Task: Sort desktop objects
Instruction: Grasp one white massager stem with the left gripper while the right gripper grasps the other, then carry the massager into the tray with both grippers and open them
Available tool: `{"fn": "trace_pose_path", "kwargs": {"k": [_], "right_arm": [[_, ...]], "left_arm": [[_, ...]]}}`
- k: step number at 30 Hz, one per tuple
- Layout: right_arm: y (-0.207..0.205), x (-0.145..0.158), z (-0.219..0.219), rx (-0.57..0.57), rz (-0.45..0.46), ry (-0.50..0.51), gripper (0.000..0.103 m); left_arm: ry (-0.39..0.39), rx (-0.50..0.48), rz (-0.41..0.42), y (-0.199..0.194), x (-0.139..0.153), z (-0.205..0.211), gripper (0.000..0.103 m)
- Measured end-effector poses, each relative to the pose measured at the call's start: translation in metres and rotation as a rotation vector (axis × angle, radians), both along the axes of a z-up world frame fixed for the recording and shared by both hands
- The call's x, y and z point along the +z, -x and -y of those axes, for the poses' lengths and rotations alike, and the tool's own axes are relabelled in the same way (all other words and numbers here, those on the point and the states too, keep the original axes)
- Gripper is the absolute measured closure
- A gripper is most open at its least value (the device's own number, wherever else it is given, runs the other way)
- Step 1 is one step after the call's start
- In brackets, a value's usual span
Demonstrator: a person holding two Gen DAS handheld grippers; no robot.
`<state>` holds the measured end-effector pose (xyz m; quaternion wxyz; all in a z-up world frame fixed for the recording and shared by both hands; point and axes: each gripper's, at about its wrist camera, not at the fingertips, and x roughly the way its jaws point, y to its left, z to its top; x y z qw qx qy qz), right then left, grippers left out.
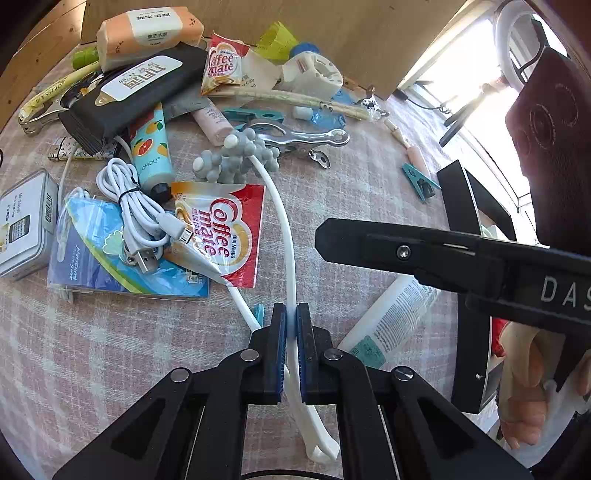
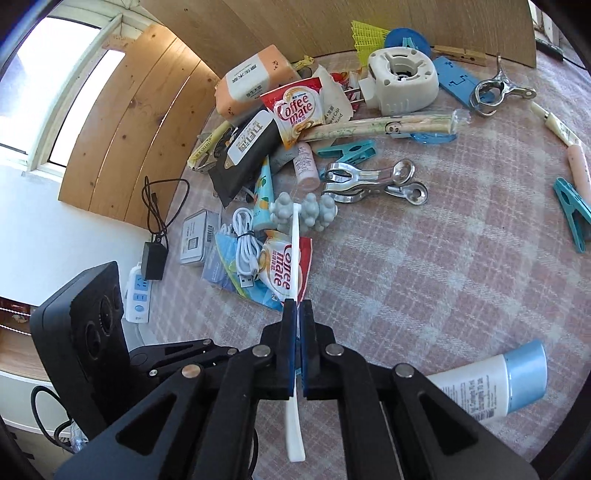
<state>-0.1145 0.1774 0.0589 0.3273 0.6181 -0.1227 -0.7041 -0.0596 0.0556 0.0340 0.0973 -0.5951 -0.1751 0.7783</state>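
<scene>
On plaid cloth [image 1: 369, 206], both grippers clamp massager [image 1: 236, 158]

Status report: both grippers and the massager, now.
Left gripper shut on one white massager arm. Right gripper shut on the other. Grey roller head lies among clutter; cable close by.

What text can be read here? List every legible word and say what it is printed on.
"Coffee mate": red sachet beside the white cable.
"Coffee mate": second sachet in the pile.
"DAS", cut off: right gripper body.
"LOMOLI", partly hidden: fruit-print tube.
"KUNSHAN": blue packet, small, uncertain.
"Cap": white wrapper, partly legible.
Chinese characters on the black pack and orange tissue pack, plus the white tube's fine print: too small.
</scene>
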Motion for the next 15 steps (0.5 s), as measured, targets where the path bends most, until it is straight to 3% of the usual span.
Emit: {"fn": "trace_pose_path", "kwargs": {"k": [4, 9, 15], "right_arm": [[0.004, -0.004, 0.015, 0.031, -0.011, -0.049, 0.092], [0.009, -0.023, 0.020, 0.027, 0.055, -0.042, 0.092], [0.005, -0.007, 0.004, -0.008, 0.026, -0.013, 0.097]], "left_arm": [[-0.002, -0.004, -0.009, -0.002, 0.002, -0.004, 0.098], [-0.015, -0.006, -0.011, -0.004, 0.005, -0.007, 0.098], [-0.059, -0.022, -0.040, -0.002, 0.020, -0.013, 0.098]]}}
